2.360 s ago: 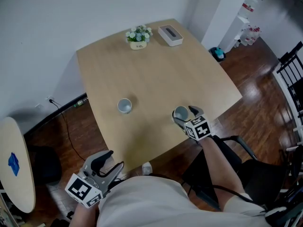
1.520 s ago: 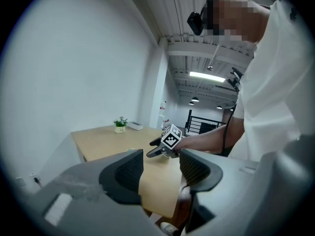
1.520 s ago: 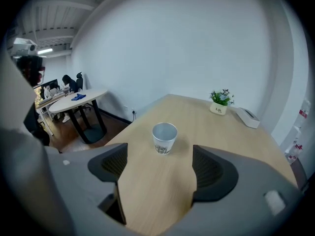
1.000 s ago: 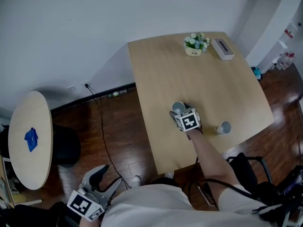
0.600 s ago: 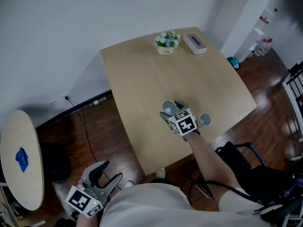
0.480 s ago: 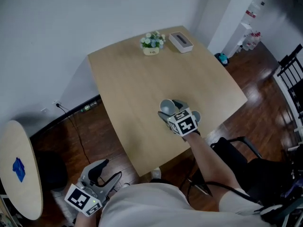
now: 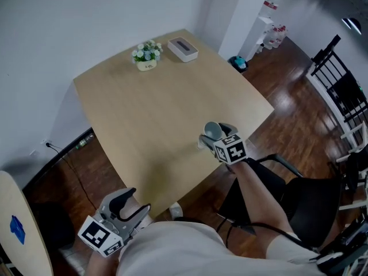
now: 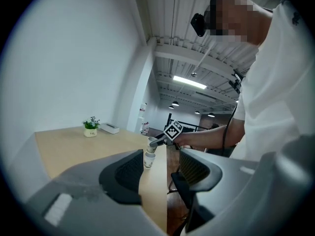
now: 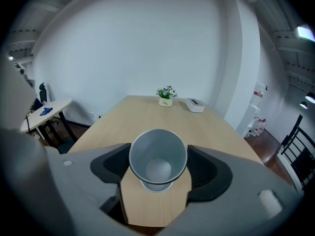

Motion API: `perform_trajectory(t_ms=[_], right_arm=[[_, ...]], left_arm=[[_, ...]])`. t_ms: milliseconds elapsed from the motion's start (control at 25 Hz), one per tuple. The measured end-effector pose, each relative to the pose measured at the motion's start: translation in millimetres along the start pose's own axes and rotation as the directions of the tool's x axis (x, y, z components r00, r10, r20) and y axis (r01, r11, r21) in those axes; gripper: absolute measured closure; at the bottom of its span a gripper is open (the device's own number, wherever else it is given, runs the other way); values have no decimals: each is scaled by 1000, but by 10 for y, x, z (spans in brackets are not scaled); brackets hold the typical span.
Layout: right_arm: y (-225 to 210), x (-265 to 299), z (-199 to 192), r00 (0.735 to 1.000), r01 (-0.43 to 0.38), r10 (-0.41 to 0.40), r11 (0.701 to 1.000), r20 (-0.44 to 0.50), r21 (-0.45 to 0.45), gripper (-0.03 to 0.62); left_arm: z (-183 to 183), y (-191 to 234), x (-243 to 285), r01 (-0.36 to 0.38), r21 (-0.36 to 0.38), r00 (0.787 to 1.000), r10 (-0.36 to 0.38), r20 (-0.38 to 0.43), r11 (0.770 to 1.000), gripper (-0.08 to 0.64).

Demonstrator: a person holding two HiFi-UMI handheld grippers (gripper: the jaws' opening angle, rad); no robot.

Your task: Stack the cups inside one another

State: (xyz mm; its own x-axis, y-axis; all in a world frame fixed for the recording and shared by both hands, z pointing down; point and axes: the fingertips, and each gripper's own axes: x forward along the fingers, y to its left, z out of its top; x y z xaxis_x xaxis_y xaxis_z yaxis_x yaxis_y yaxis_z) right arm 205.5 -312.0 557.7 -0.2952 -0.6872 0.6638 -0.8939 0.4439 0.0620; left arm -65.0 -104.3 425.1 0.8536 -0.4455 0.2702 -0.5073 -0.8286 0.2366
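The right gripper (image 7: 214,135) is gripping a grey cup (image 9: 157,156), with both jaws pressing on the cup wall. The cup is sitting directly over a second cup (image 8: 149,160), which is standing on the table (image 7: 149,114) close to its near right edge. The base of the held cup is meeting the second cup's rim; insertion depth cannot be determined. The left gripper (image 7: 135,204) is hanging off the table, beyond its near edge, jaws spread and holding nothing. A potted plant (image 7: 146,53) and a white box (image 7: 183,49) are standing at the far edge.
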Motion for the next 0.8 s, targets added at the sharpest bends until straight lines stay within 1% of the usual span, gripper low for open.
perform_trajectory(t_ms=[120, 320, 400, 480, 640, 720, 800], right_arm=[[-50, 42, -84, 1000, -4, 4, 1000, -10, 16, 230], [-22, 220, -273, 999, -28, 30, 999, -46, 46, 221], [-13, 269, -341, 998, -28, 31, 998, -58, 65, 177], [-8, 261, -360, 998, -17, 22, 997, -57, 81, 161], [63, 37, -305, 999, 18, -16, 997, -32, 70, 158], [203, -175, -273, 999, 31, -30, 997, -13, 67, 158], [443, -404, -299, 1000, 30, -30, 997, 1, 72, 158]], left_arm=[[-1, -13, 71, 8, 0, 1000, -8, -11, 1000, 322], [-6, 1, 69, -4, -4, 1000, 4, -26, 1000, 322], [-5, 8, 35, -12, -5, 1000, 12, -25, 1000, 322], [-17, 25, -22, -19, -5, 1000, 19, -23, 1000, 322], [-57, 44, -208, -23, -3, 1000, 23, -6, 1000, 322], [-78, 25, -341, -12, 5, 1000, 12, 1, 1000, 323], [-117, -18, -508, 6, 18, 1000, -6, 3, 1000, 322]])
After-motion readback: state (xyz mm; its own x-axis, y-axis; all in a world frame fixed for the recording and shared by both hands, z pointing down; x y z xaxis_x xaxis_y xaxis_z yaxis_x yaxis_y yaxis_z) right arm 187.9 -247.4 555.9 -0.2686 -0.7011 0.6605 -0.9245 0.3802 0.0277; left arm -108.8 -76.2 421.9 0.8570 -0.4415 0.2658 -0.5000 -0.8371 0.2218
